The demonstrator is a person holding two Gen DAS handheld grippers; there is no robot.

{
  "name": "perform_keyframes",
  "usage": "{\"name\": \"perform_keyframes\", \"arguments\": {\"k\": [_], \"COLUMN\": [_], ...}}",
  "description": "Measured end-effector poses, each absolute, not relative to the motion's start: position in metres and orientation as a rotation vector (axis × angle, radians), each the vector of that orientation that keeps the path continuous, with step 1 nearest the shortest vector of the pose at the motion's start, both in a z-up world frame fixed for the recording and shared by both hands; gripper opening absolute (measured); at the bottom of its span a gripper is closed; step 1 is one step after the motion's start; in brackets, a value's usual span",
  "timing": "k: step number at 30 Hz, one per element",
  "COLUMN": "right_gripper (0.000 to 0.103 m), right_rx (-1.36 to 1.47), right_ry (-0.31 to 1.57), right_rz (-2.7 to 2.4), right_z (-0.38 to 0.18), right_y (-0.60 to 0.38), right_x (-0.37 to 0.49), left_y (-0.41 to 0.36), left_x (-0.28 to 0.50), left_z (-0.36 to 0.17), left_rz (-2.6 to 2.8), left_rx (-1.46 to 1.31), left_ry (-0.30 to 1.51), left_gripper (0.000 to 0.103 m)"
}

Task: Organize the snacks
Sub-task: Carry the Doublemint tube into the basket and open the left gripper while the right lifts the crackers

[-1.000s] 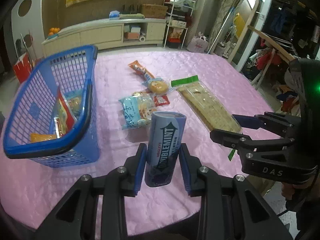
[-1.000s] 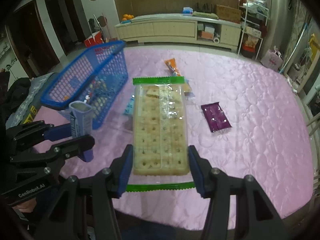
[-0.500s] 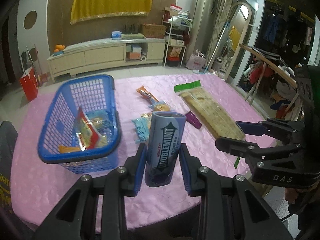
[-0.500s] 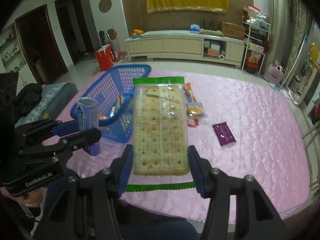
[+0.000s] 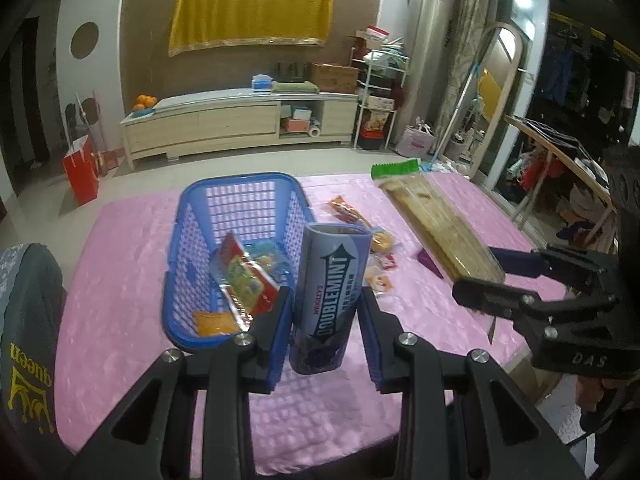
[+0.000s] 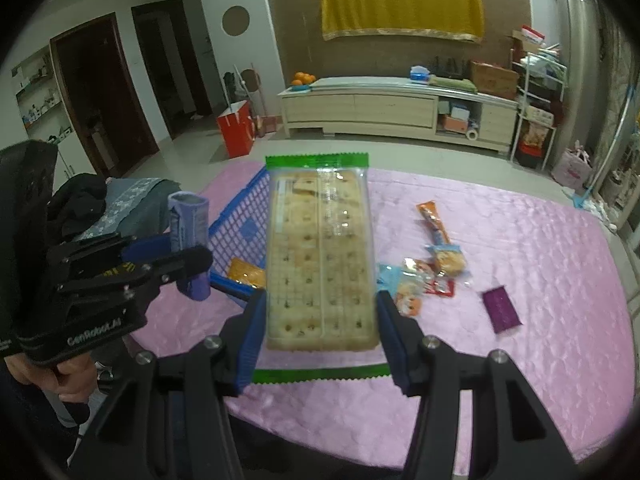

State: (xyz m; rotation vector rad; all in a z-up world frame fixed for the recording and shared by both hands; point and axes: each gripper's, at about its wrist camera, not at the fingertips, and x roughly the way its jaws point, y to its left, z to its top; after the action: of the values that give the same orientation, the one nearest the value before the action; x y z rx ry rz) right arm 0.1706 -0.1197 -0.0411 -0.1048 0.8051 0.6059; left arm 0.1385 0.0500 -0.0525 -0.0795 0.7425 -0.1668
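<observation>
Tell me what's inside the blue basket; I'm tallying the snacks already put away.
The blue basket holds a red-edged snack packet, a small orange packet and a light blue packet behind them. Its right part is hidden behind the gum container, so there may be more.

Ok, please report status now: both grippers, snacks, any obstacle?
Left gripper shut on gum bottle. Right gripper shut on cracker pack. Blue basket ahead, nothing blocking it.

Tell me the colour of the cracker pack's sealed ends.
Green, on the cracker pack; clearest in the right wrist view.
</observation>
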Motion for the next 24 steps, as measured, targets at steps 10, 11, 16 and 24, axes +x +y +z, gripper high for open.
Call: {"name": "perform_keyframes", "arguments": {"k": [10,11,16,24], "right_gripper": [0.058,0.058,0.058,0.058], "right_rx": [-0.113,-0.112,-0.091,-0.064], "right_ry": [0.852,0.857,0.892,0.933], "right_rz": [0.64,0.64,0.642,0.635], "right_z": [-0.061,-0.065,-0.08,-0.097], "right_y": [-0.083,-0.082,-0.082,-0.093], "right_x": [0.207,0.212,0.224,0.231], "left_y": [0.081,0.082,0.086,0.072], "left_x": [0.174,0.179,0.201,0.229], "left_z": [-0.071,-0.074,-0.096,-0.128], "left_rz": [-0.121,-0.118,-0.12,-0.135], "left_rx": [-0.098,-0.101,-0.115,-0.101], "left_ry": [0.779,0.786,0.839,0.915], "left_gripper": [0.031,0.031,0.031,0.031]}}
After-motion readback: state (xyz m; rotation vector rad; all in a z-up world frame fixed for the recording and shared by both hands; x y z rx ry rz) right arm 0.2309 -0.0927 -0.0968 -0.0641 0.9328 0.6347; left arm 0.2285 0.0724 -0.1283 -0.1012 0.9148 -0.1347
